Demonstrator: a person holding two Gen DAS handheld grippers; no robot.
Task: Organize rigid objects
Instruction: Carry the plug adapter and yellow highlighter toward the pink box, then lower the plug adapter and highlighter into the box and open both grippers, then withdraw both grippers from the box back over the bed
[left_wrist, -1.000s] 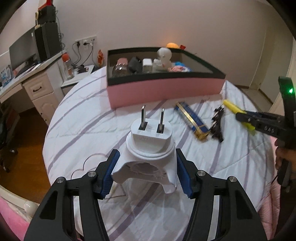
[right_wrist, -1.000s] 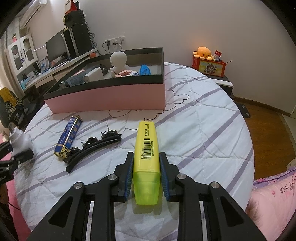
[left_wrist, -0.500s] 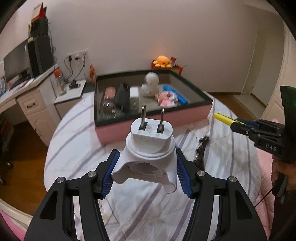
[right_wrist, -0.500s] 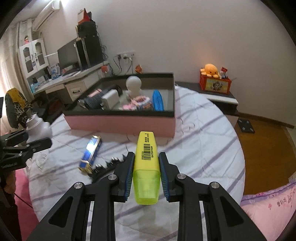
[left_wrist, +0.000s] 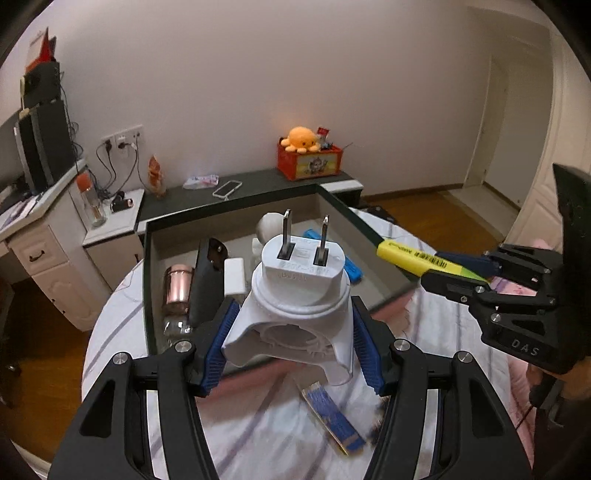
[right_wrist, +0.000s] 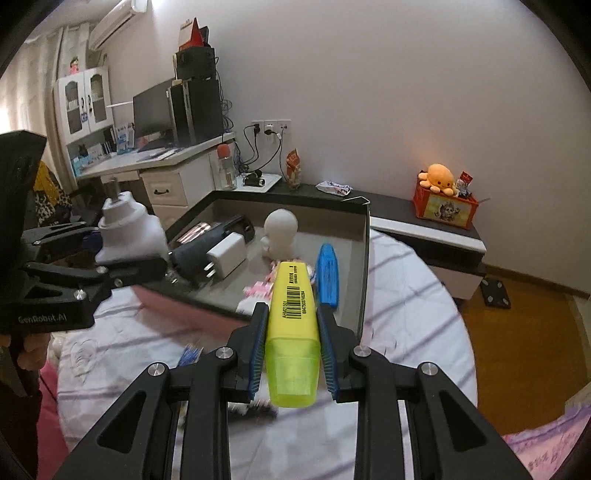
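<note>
My left gripper (left_wrist: 291, 347) is shut on a white two-prong plug adapter (left_wrist: 299, 295), prongs pointing away, held in the air over the near wall of the pink box (left_wrist: 147, 288). In the right wrist view that adapter (right_wrist: 129, 230) shows at the left, over the box's left edge. A yellow highlighter (right_wrist: 293, 328) sits clamped in my right gripper (right_wrist: 291, 350), its tip over the box's near right part. The left wrist view shows that highlighter (left_wrist: 417, 258) at the right, above the box's right wall. Inside the box (right_wrist: 364, 258) lie a white figurine (right_wrist: 280, 232), a blue case (right_wrist: 328, 275), a white charger (right_wrist: 227, 256), a dark adapter and a rose-gold can (left_wrist: 179, 284).
A blue and gold flat pack (left_wrist: 332, 417) and a black hair clip lie on the striped round bed (right_wrist: 413, 314) below the grippers. A desk with a monitor (right_wrist: 155, 110) stands at the left. A low dark shelf carries an orange plush octopus (left_wrist: 301, 138) on a red box.
Both grippers have risen and moved forward toward the pink box, now hanging over its near edge. The blue pack and hair clip have slid beneath them. Each grip is unchanged.
</note>
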